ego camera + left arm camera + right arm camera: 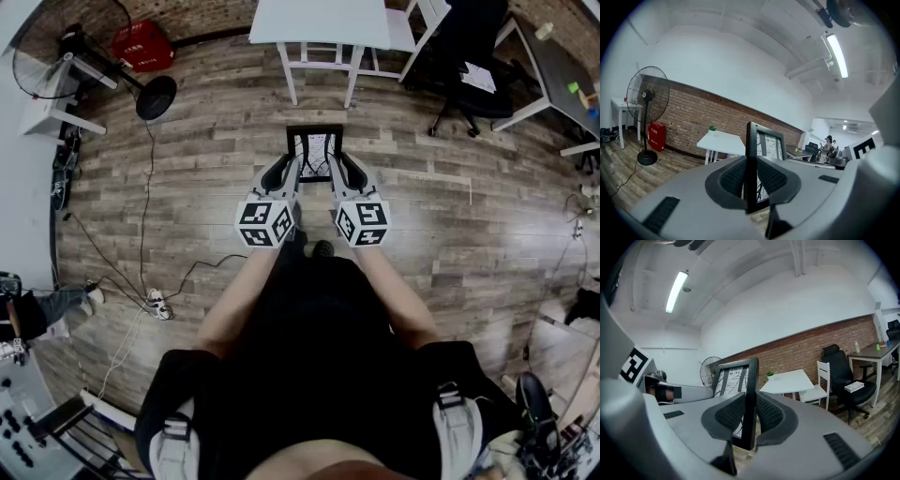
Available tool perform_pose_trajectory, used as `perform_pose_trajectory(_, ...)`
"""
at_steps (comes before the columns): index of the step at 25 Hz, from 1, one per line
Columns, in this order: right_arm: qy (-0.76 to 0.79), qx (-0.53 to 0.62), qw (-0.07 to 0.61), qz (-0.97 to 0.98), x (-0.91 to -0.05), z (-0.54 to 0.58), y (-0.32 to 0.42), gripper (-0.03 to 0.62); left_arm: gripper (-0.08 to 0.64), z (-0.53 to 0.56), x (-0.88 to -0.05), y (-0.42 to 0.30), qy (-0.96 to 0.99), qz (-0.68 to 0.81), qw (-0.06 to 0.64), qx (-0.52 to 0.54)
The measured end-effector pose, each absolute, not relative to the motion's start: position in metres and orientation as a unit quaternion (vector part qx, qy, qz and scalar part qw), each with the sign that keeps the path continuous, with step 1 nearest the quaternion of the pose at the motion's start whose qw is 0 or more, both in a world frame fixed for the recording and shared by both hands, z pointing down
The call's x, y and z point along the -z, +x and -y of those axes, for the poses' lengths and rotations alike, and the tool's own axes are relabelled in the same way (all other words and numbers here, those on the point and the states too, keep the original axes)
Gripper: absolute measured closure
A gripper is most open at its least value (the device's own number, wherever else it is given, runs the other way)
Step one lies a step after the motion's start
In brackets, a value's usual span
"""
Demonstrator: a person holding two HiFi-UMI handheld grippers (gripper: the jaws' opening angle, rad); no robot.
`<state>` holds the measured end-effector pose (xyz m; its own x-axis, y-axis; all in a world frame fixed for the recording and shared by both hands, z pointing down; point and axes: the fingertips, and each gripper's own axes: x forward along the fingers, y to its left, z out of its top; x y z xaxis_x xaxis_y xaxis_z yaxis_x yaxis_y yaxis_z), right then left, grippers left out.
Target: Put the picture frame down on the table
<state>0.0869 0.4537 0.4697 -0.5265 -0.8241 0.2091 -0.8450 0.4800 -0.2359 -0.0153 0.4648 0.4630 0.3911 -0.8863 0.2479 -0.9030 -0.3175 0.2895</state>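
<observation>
A black picture frame [315,147] with a black-and-white branch print hangs upright in the air over the wooden floor, held from both sides. My left gripper [293,172] is shut on the frame's left edge [751,164]. My right gripper [335,172] is shut on its right edge [751,399]. Both pairs of ribbed pads press flat against the frame's rim. The white table [321,21] stands ahead, beyond the frame, and shows as a white table [721,140] in the left gripper view and a white table [788,379] in the right gripper view.
A white chair [405,33] and a black office chair [469,56] stand right of the table. A floor fan [66,67] and a red box [142,44] are at the far left, with cables [141,253] across the floor. A grey desk [562,66] is at far right.
</observation>
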Motion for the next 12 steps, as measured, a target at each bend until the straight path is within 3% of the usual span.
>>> perform_pose_trajectory(12,0.479,-0.154,0.031,0.863,-0.4669,-0.4532,0.0879,0.523,0.480,-0.4660,-0.4593,-0.0141,0.809,0.556,0.188,-0.022)
